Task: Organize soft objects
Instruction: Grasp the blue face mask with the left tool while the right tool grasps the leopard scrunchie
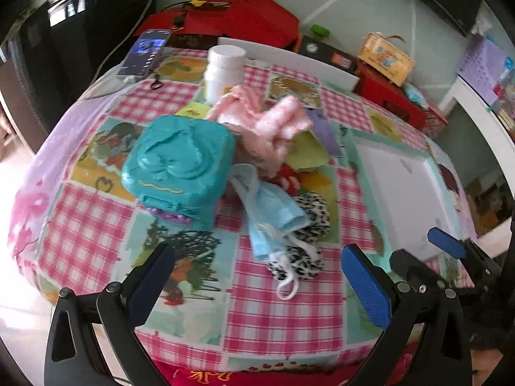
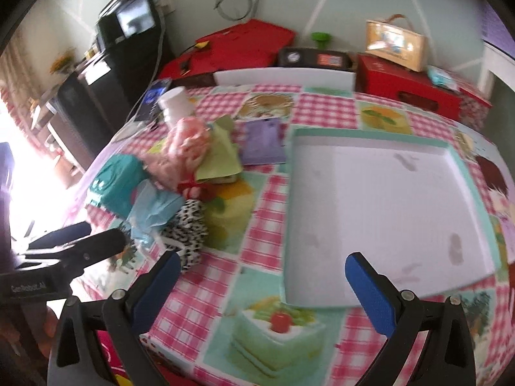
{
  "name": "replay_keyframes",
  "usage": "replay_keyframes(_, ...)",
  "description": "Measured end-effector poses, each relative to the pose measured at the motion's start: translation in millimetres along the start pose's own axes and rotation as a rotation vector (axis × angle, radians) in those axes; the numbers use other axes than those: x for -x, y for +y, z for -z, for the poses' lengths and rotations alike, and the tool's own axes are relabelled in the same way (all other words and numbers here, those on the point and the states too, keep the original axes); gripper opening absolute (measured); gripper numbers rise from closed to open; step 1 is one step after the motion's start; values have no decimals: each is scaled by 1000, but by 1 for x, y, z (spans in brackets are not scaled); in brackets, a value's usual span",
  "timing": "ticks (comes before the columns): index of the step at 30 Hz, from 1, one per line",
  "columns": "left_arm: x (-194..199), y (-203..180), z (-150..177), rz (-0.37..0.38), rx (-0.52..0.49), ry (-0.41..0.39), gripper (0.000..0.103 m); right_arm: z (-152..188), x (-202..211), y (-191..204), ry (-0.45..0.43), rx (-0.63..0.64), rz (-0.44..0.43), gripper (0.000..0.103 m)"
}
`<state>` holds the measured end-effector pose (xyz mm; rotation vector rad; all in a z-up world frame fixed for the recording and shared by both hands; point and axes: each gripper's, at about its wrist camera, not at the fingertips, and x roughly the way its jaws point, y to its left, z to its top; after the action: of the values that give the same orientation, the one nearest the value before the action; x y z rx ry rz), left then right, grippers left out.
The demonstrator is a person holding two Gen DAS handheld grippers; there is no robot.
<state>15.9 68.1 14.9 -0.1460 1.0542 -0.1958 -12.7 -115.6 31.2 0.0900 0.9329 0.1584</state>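
**Grippers hovering, soft stuff piled mid-table**

Pile of soft things sits in the middle of the checkered tablecloth [image 1: 283, 315]: a pink knitted piece [image 1: 273, 122], a light blue cloth [image 1: 273, 212], a black-and-white crocheted piece [image 1: 309, 222], a green cloth [image 1: 305, 154] and a bit of red-and-white yarn [image 1: 286, 173], all touching or overlapping. A teal box [image 1: 180, 167] sits right against the pile's left side, with a white bottle [image 1: 223, 70] behind it.

Left gripper [image 1: 257, 286] hangs over the near edge of the pile, jaws spread wide, nothing in them. Right gripper [image 2: 264, 289] is also wide apart and empty, over the near corner of the shallow white tray [image 2: 386, 199], which sits to the right of the pile.
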Motion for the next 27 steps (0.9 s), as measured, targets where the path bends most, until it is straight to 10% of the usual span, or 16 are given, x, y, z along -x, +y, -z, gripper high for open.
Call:
replay_keyframes(15, -18, 33, -9, 13, 148, 57, 102, -11, -59, 39, 120, 98, -165, 83)
replay_keyframes(27, -30, 34, -15, 50, 185, 93, 91, -26, -85, 40, 104, 79, -168, 48)
